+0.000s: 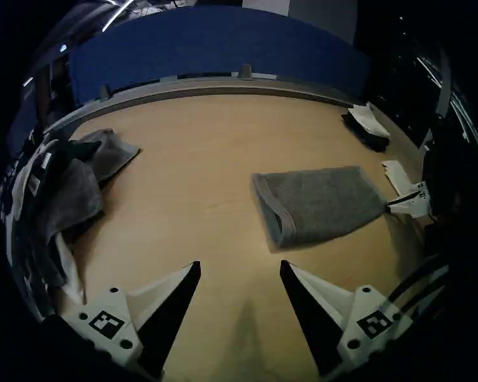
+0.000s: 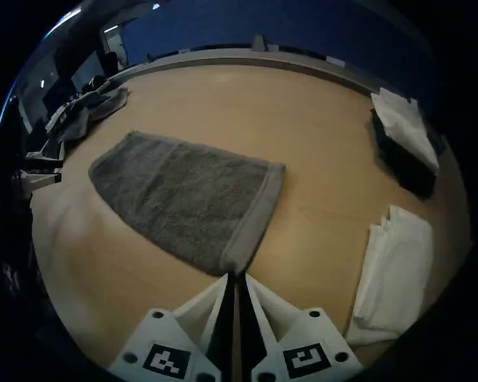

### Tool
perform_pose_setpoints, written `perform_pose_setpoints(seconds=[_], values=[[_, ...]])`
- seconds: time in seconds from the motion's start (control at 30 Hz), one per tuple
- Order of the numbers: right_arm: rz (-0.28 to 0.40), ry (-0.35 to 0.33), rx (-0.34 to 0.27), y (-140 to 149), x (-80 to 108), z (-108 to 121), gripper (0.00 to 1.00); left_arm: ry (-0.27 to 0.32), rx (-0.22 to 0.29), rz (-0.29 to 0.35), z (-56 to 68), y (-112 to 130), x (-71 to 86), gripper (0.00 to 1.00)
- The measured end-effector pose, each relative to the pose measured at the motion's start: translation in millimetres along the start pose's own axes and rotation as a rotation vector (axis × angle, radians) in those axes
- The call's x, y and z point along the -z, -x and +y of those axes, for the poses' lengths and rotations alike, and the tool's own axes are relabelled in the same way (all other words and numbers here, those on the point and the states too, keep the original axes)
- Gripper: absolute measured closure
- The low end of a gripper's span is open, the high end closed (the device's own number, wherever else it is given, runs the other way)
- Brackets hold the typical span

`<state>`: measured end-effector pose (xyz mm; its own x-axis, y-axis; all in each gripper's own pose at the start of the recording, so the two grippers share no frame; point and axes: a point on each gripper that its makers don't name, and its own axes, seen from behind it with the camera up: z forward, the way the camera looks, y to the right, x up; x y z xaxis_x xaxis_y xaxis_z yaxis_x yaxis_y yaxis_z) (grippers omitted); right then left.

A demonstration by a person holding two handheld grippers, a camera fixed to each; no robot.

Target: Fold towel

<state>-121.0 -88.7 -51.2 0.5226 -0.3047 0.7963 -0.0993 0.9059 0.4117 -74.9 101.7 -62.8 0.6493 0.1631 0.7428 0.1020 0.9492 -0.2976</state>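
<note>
While the grey towel [image 2: 181, 194] lies flat at the middle of the counter [image 2: 315, 127], the right hand-held gripper [image 2: 236, 277] sits at its near hemmed corner, fingers drawn together; whether cloth is pinched between them I cannot tell. The left hand-held gripper [image 1: 239, 263] hovers with fingers apart, short of the towel. A clean fold probably needs both hem corners gripped and lifted level.

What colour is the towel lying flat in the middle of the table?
Grey. The towel shows best in the right gripper view.
</note>
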Motion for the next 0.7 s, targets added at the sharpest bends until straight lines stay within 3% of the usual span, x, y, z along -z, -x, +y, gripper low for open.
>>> perform_pose_setpoints(seconds=[0.43, 0.7], values=[[0.017, -0.002, 0.013, -8.1, 6.0, -0.8, 0.97, 0.005, -0.001, -0.001, 1.6, 0.2, -0.4, 0.08], [0.058, -0.007, 0.045, -31.4, 18.7, -8.0, 0.97, 0.003, -0.001, 0.003, -0.7, -0.8, 2.8, 0.08]])
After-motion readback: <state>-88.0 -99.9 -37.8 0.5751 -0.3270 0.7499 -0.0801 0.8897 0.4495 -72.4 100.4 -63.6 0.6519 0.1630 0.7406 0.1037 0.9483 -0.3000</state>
